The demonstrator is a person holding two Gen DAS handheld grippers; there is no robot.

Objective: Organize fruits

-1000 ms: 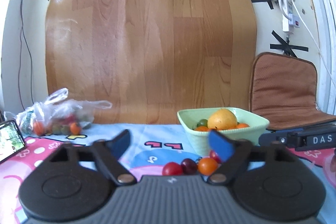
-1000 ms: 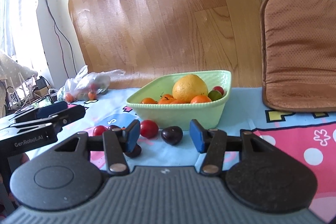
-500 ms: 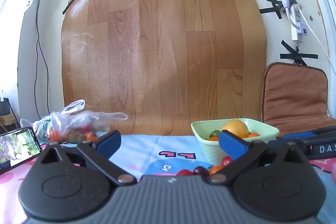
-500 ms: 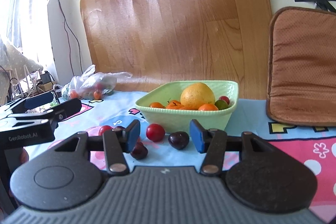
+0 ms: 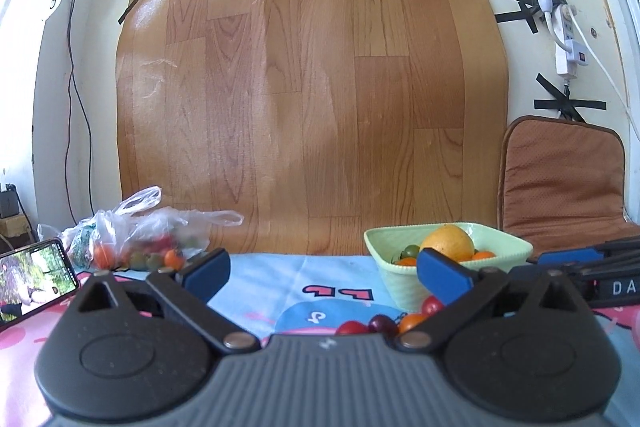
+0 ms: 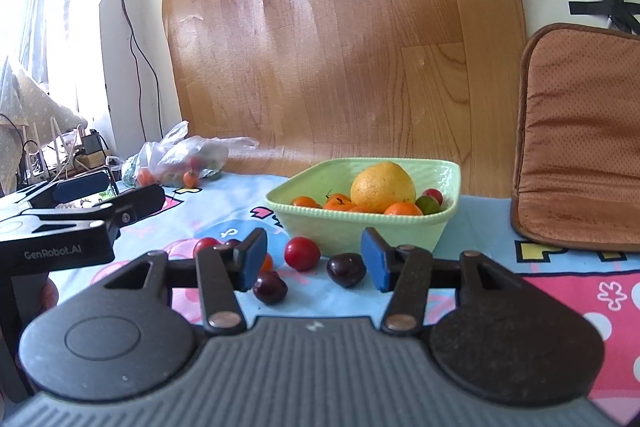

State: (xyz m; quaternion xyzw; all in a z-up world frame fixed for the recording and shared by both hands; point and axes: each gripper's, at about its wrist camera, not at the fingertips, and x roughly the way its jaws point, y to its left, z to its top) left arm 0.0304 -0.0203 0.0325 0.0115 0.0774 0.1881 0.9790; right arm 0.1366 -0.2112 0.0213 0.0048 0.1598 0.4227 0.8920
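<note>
A pale green bowl [image 5: 516, 247] [image 6: 360, 227] holds a big orange [image 5: 448, 241] [image 6: 382, 187] and several small tomatoes. In front of it, on the cartoon cloth, lie a red tomato [image 6: 302, 253], two dark cherries [image 6: 346, 269] [image 6: 270, 289] and more small fruits [image 5: 412, 321]. My right gripper [image 6: 314, 259] is open just short of the tomato and cherry, its pads touching neither. My left gripper [image 5: 324, 273] is wide open over the cloth, left of the bowl, with nothing between its fingers.
A clear plastic bag of small fruits [image 5: 140, 235] [image 6: 180, 163] lies at the back left. A phone [image 5: 32, 279] leans at the left edge. A brown cushion [image 5: 560, 179] [image 6: 580, 135] stands right of the bowl. A wood-pattern sheet covers the wall behind.
My left gripper's jaws have spread wider, and its view has tipped upward, so the bowl and loose fruits sit lower in the picture. The right gripper's opening is unchanged.
</note>
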